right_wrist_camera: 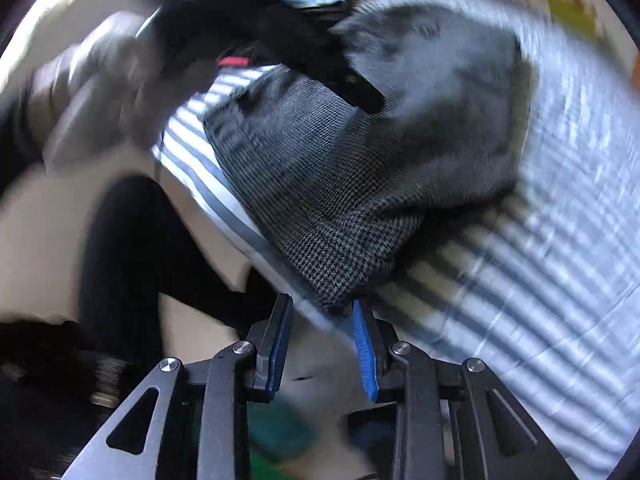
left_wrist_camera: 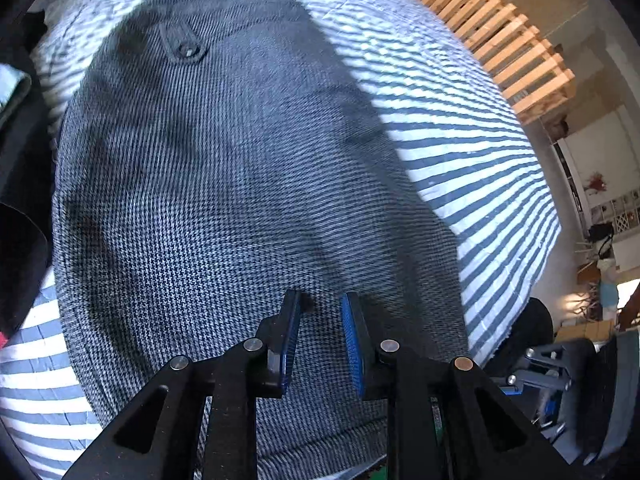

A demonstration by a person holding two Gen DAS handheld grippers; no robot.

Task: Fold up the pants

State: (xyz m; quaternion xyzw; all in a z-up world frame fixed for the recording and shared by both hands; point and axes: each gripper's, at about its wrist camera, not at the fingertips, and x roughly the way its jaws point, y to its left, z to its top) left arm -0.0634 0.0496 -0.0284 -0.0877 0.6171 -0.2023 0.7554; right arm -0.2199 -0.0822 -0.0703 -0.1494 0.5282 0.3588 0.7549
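With both the left gripper (left_wrist_camera: 320, 300) and right gripper (right_wrist_camera: 322, 308) parted and empty, we should pinch the houndstooth pants (left_wrist_camera: 224, 184) squarely at their near corner.

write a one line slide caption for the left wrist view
Open left gripper poised over grey houndstooth pants lying on a blue-and-white striped bedcover, button-flap pocket facing up.

Coarse woven houndstooth cloth on the pants (left_wrist_camera: 224, 184), soft matt striped cotton on the bedsheet (left_wrist_camera: 480, 168), ribbed blue rubbery pads (left_wrist_camera: 354, 344), bare wooden slats (left_wrist_camera: 516, 52).
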